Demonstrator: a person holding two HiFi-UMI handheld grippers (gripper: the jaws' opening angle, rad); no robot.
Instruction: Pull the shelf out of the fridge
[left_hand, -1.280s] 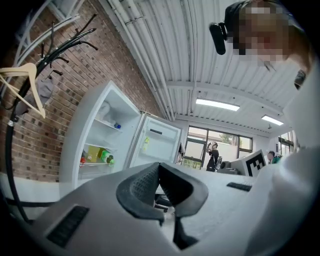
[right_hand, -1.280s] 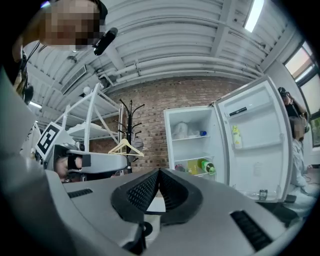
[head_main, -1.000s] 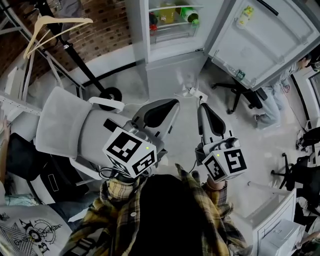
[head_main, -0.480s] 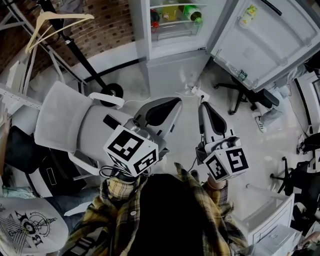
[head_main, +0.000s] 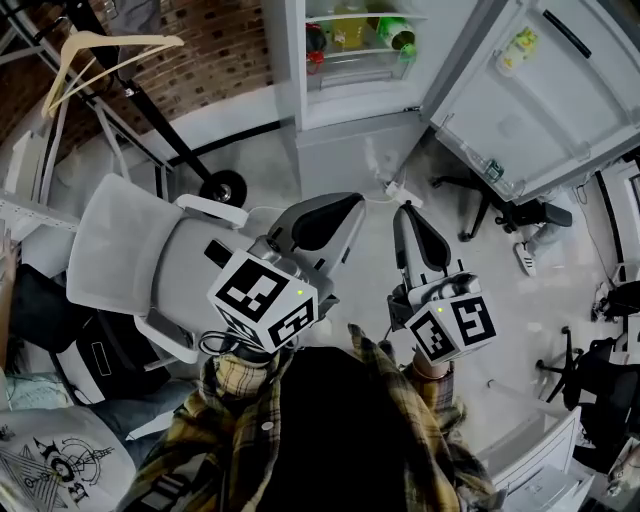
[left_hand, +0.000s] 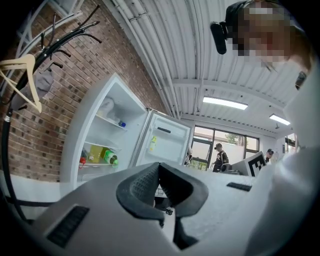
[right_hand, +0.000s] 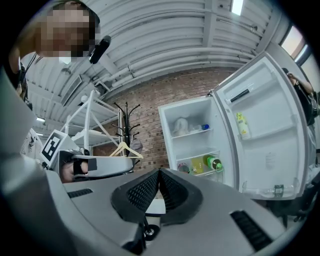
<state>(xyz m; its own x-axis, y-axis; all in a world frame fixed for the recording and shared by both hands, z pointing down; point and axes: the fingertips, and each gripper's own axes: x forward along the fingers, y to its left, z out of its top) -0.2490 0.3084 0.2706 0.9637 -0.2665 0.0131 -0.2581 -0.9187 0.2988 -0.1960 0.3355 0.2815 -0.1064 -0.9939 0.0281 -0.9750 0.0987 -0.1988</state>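
Looking first at the thin pale flat shelf (head_main: 362, 54), we found it seated inside the tall white fridge (head_main: 350, 140) at the top of the head view, not pulled out. On this shelf a green plastic bottle (head_main: 401, 36) lay on its side, just beside a yellow translucent container (head_main: 348, 30) and a small red item (head_main: 318, 42). The right gripper view showed the same shelf (right_hand: 202, 171) as the lower of two levels, with the green bottle (right_hand: 215, 163) at its right end. The wide white fridge door (head_main: 540, 90) stood fully open to the right, and a small yellow bottle (head_main: 515, 48) sat in its rack.

Both tools were well apart from the fridge, over the pale glossy floor (head_main: 375, 275). The grey left gripper (head_main: 350, 203) and the grey right gripper (head_main: 404, 210) were side by side and pointed toward the fridge. In the left gripper view the black ribbed pads of the left gripper (left_hand: 159, 167) were pressed together with nothing between them. The right gripper (right_hand: 159, 172) had its pads closed on each other in the same way, also empty.

Left of the tools stood a light grey office chair (head_main: 130, 250). Behind it, against a red brick wall (head_main: 215, 50), a black metal coat stand (head_main: 150, 110) carried a bare wooden hanger (head_main: 100, 48). At the bottom we saw the yellow checked shirt (head_main: 240, 400) of the person holding the tools.
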